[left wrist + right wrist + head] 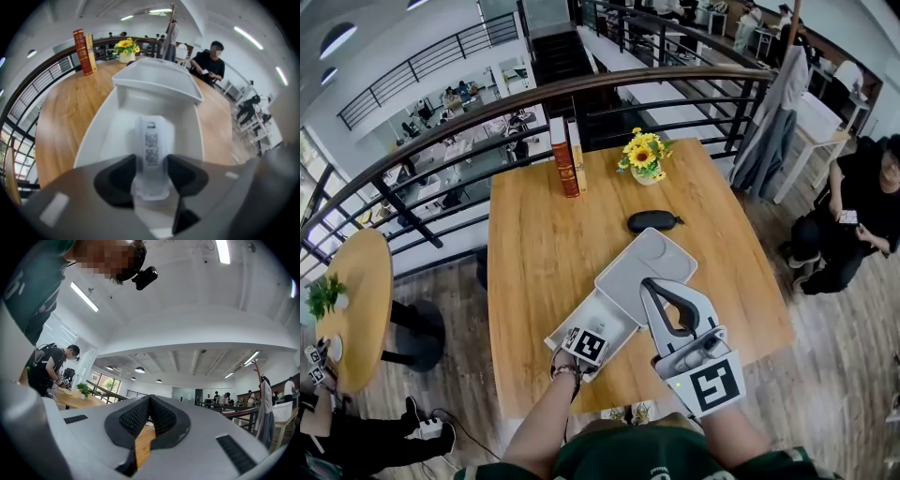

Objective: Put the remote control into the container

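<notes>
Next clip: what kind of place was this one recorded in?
Probably the mezzanine of an open office or co-working space: a curved black railing overlooks a lower floor with desks, and the wooden table up here carries a vase of sunflowers.

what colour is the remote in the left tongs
The remote control is white with dark patches; clearest in the left gripper view.
</notes>
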Demonstrator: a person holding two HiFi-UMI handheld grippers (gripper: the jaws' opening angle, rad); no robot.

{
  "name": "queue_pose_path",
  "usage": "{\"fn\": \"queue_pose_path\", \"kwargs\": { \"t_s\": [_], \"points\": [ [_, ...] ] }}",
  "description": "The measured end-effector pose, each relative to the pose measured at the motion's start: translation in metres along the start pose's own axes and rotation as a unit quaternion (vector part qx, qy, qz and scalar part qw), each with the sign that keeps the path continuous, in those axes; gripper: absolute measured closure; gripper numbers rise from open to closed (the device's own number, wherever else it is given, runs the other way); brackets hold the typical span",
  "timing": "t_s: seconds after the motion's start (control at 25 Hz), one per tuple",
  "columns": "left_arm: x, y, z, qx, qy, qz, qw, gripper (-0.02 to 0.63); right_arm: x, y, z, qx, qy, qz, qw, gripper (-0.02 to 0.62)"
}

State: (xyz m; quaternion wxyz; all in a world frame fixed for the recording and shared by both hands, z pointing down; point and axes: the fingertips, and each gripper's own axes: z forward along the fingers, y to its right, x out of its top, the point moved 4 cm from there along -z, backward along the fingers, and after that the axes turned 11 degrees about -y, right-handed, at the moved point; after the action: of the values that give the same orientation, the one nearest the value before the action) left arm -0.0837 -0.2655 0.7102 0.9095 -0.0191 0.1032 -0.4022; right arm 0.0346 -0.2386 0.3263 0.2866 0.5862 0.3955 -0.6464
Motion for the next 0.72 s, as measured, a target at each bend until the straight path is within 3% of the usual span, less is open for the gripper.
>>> {"fn": "queue_pose_path", "kwargs": {
  "t_s": [0.24, 0.72],
  "points": [
    [0.012, 0.000, -0.001, 0.017, -0.023, 0.032, 0.9991, 0.391, -0.001, 0.010, 0.000, -0.007, 0.005, 0.005, 1.000, 0.578],
    [0.019, -0.004, 0.011, 0.029, -0.042, 0.045, 0.9977, 0.391, -0.004, 0.024, -0.003, -0.015, 0.003, 0.010, 1.000, 0.578]
  ]
}}
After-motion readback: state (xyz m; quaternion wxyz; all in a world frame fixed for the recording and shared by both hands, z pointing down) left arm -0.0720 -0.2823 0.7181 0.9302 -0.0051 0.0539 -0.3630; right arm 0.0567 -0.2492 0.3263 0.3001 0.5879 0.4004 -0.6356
